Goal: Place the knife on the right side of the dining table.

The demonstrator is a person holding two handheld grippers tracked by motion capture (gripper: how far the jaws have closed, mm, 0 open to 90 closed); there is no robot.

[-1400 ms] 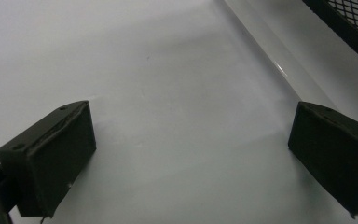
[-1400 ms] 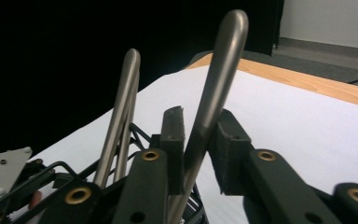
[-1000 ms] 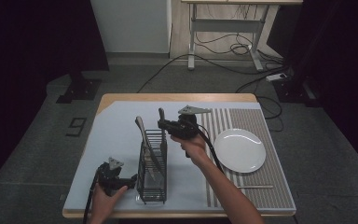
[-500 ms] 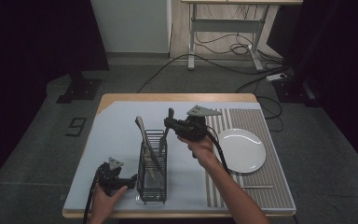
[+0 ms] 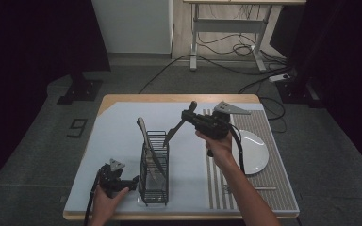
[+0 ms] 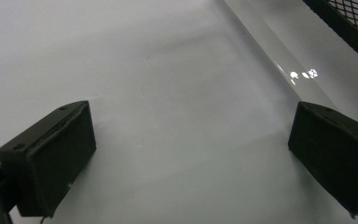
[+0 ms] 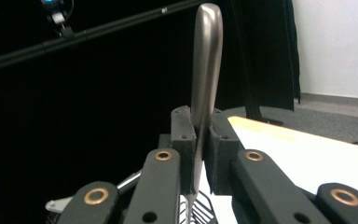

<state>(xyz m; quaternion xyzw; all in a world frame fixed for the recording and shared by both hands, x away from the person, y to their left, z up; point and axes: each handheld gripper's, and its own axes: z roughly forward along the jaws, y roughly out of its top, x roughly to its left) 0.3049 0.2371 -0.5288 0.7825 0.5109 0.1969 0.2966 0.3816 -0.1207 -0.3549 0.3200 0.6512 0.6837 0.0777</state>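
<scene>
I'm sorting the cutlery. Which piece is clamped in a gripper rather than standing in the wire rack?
The knife in the right gripper, held above the rack; the other utensil leans inside it.

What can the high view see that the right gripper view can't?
High view alone: the plate, the left gripper low by the rack, and a second utensil standing in the rack. Right gripper view alone: the pads pinching the knife handle close up. Both share the right gripper, shut on the knife, and the wire rack.
</scene>
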